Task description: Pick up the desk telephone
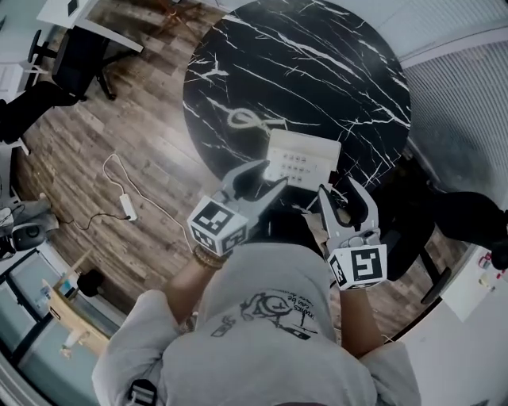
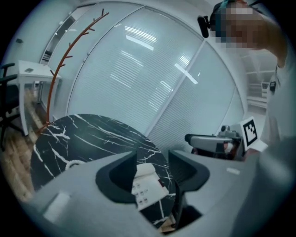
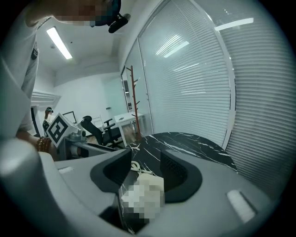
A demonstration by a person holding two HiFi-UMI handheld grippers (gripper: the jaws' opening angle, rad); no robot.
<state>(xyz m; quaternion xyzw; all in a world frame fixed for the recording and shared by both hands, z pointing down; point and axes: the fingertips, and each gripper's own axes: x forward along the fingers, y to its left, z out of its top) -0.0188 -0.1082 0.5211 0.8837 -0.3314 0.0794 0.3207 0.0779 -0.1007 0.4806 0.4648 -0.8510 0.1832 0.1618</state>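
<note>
A white desk telephone lies on the round black marble table, close to its near edge, with its coiled white cord trailing to the left. Both grippers hover just short of it, above the table's edge. My left gripper is open and empty. In the left gripper view the telephone shows beyond the gap between its jaws. My right gripper is open and empty too. Its own view frames the telephone beyond the right gripper.
A white power strip and its cable lie on the wooden floor at the left. A black office chair and a white desk stand at the far left. A dark chair sits right of the table. A red coat stand rises by the glass wall.
</note>
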